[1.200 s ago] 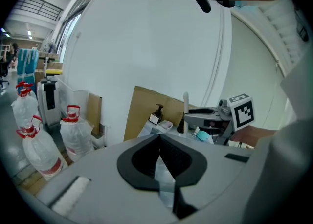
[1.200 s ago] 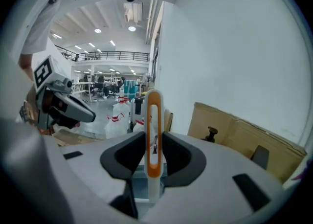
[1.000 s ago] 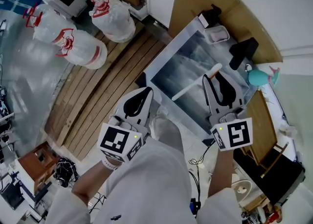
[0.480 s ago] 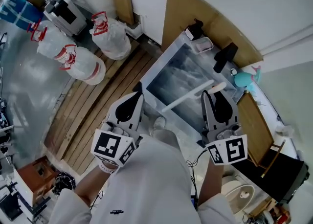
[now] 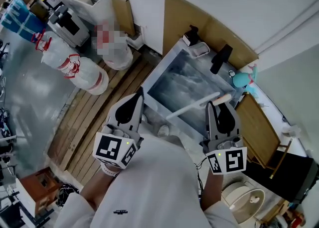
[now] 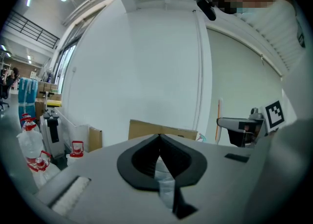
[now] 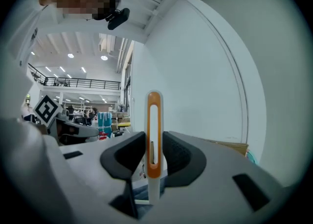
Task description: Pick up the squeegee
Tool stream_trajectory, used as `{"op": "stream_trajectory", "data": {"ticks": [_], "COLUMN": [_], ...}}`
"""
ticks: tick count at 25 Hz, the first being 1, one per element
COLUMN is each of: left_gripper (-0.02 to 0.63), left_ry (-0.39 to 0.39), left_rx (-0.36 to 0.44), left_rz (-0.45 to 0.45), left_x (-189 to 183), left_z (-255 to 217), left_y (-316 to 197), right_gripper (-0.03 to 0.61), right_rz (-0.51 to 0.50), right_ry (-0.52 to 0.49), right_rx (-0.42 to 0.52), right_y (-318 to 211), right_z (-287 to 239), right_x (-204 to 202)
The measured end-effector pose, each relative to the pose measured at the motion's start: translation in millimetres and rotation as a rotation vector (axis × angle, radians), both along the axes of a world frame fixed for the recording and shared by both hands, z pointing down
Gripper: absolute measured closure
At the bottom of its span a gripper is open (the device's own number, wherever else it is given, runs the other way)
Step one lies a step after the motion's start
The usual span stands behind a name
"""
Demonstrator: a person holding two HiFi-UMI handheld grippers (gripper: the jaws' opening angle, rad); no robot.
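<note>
Right gripper (image 5: 219, 105) clamps the white, orange-tipped squeegee (image 5: 192, 106), seemingly lifted off the grey panel (image 5: 174, 80) since earlier. Left gripper (image 5: 139, 93), closed empty, points level.

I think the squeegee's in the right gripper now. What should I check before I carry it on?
1. Squeegee gripped by the right gripper: ok, shut on the orange-and-white handle.
2. Handle centred in the grip: ok, it stands upright mid-gap in the right gripper view.
3. Left gripper free: ok, shut with nothing held.
4. Squeegee clear of the streaked panel: cannot tell; they overlap in the head view.
5. Teal spray bottle out of the way: ok, apart from the squeegee.
</note>
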State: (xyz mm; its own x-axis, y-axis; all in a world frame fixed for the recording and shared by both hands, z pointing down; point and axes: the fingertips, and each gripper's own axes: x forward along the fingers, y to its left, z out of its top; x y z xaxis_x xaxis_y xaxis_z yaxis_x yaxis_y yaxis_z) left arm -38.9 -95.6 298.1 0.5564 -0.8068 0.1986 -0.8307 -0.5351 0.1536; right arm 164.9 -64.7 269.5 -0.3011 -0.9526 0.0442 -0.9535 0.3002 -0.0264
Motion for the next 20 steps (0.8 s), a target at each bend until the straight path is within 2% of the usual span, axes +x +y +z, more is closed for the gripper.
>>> {"op": "stream_trajectory", "data": {"ticks": [12, 20], "left_gripper": [0.608, 0.609], "left_ry": [-0.015, -0.014], "left_rx": [0.027, 0.017], "left_rz": [0.023, 0.036], "left_x": [13, 25], "left_z": [-9, -6], "left_y": [16, 20], "right_gripper": [0.474, 0.474], "right_rz": [0.037, 0.048], "right_ry": [-0.001, -0.005], "right_rx": [-0.005, -0.038], "right_y": [23, 24], "right_z": [5, 19], "right_x": [17, 26]}}
